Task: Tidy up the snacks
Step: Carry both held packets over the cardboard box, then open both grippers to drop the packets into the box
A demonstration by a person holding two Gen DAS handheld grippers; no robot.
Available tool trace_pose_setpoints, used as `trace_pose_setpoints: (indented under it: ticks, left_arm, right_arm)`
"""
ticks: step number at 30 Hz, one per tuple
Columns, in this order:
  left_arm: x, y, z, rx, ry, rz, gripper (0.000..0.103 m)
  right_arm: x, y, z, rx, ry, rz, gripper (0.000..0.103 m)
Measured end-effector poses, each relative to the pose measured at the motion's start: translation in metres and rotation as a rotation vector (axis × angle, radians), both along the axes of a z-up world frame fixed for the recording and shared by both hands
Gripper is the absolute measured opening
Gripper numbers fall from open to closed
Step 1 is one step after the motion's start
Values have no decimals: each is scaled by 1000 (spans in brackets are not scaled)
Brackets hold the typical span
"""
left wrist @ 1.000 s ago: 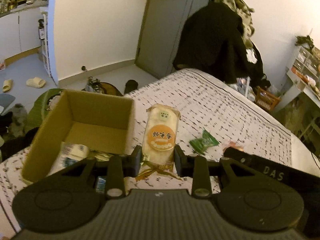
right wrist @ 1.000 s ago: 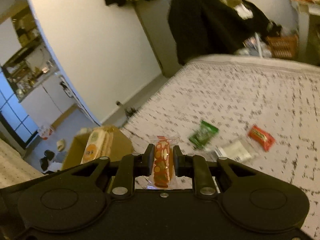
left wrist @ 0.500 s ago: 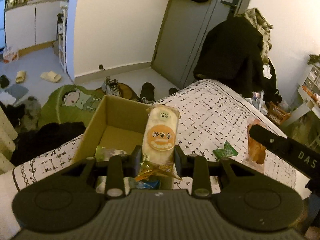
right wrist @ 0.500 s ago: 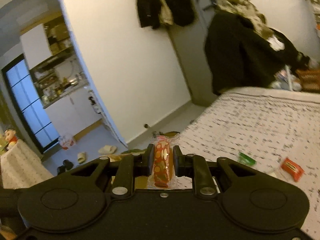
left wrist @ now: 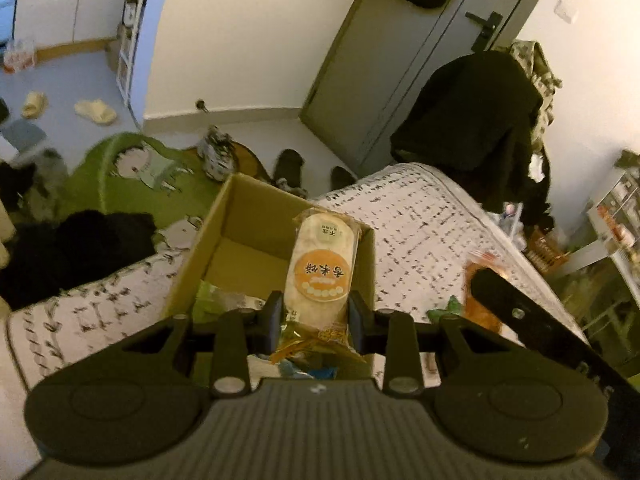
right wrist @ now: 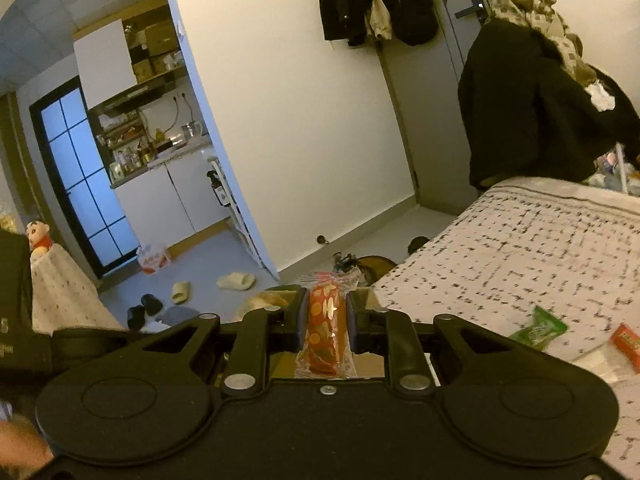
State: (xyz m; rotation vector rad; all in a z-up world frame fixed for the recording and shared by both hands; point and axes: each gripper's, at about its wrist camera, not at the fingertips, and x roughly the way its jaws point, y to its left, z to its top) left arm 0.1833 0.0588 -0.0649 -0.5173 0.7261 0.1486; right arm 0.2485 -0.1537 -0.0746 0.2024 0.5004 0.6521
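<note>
Glossy plastic wraps the rice cracker pack [left wrist: 318,270]; matt brown cardboard box [left wrist: 208,236]; printed cloth bedcover [right wrist: 532,248].

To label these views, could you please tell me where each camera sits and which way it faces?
Left wrist: on the left gripper, angled down at the box; rice cracker gripped.
Right wrist: on the right gripper, facing the kitchen doorway; red snack gripped.
Shared: bed, green packet, door.

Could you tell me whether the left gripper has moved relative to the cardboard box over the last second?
Yes. The left gripper with its rice cracker pack has swung from beside the cardboard box to over it.
</note>
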Motion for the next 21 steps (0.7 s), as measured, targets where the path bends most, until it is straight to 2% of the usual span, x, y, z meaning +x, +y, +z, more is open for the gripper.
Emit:
trace_pose_setpoints:
  ticks: [2,7,12,13,15,17,19,21]
  left_arm:
    - [2,2,-5,-33,0,-13,33]
    - [-1,12,-10,-13,23,57,47]
    - [-4,26,-11,-6,47,98,49]
    - [-5,28,-10,-3,48,102,50]
    - [-8,30,-7,14,52,115,58]
    - [-10,31,-3,39,46,129,68]
    - [-13,29,2,58,34,133,73]
    - [-14,27,3,60,40,130,80]
  right_arm:
    - [5,8,-5,4,9,1,20]
    - [14,20,-16,5,41,8,20]
    - [15,28,-23,-3,88,30,23]
    - [14,28,-23,-4,93,32,26]
    - [12,25,-19,4,97,29,61]
    - [7,21,-12,13,71,3,72]
    - [4,15,-3,9,62,6,73]
    - [1,10,3,-4,55,1,79]
